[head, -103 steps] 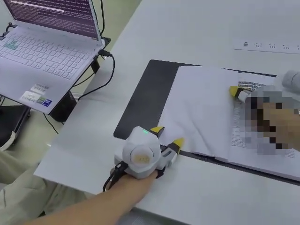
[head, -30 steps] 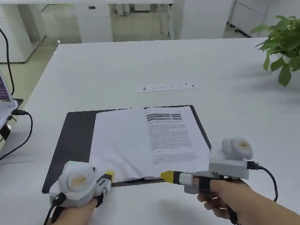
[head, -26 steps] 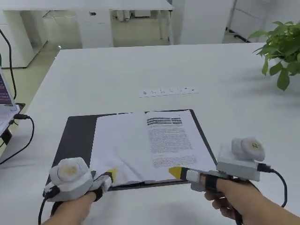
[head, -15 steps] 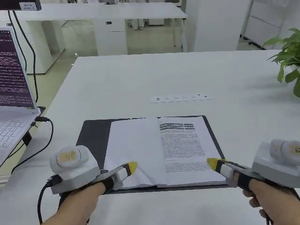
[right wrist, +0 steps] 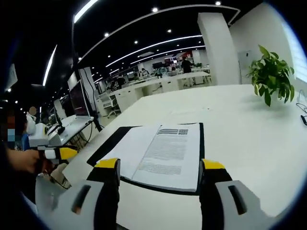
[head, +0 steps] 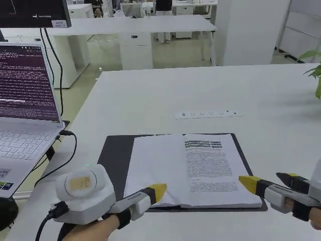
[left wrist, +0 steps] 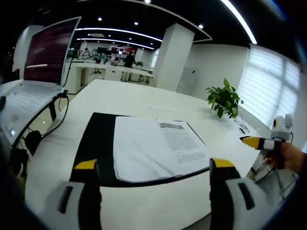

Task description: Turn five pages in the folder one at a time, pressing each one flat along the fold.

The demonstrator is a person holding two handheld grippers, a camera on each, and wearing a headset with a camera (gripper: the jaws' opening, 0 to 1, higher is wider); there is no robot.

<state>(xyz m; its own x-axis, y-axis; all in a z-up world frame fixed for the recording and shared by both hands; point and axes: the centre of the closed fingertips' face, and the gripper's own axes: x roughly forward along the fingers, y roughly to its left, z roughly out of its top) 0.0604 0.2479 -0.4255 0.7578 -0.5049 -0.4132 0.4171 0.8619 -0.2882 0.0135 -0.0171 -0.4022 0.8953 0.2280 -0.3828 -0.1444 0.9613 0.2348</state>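
Observation:
The black folder [head: 114, 156] lies open on the white table, with a blank white page [head: 156, 168] on the left and a printed page [head: 210, 163] on the right. Both pages rest flat. My left gripper [head: 155, 193] hovers in front of the folder's near left corner, open and holding nothing [left wrist: 153, 164]. My right gripper [head: 269, 179] hangs off the near right corner, open as well, nothing between its jaws [right wrist: 160, 164]. Neither touches the folder [left wrist: 96, 143] [right wrist: 112, 139]. Each gripper view catches the other gripper: the right gripper [left wrist: 261, 142] and the left gripper [right wrist: 60, 153].
An open laptop [head: 25, 105] stands at the left, its cable [head: 67, 150] running along the table's left edge. A white power strip [head: 208, 114] lies beyond the folder. A potted plant [left wrist: 223, 98] [right wrist: 271, 74] stands at the far right.
The head camera has tilted up. Both grippers have drawn back from the folder's front edge and spread apart; the right one has left the printed page.

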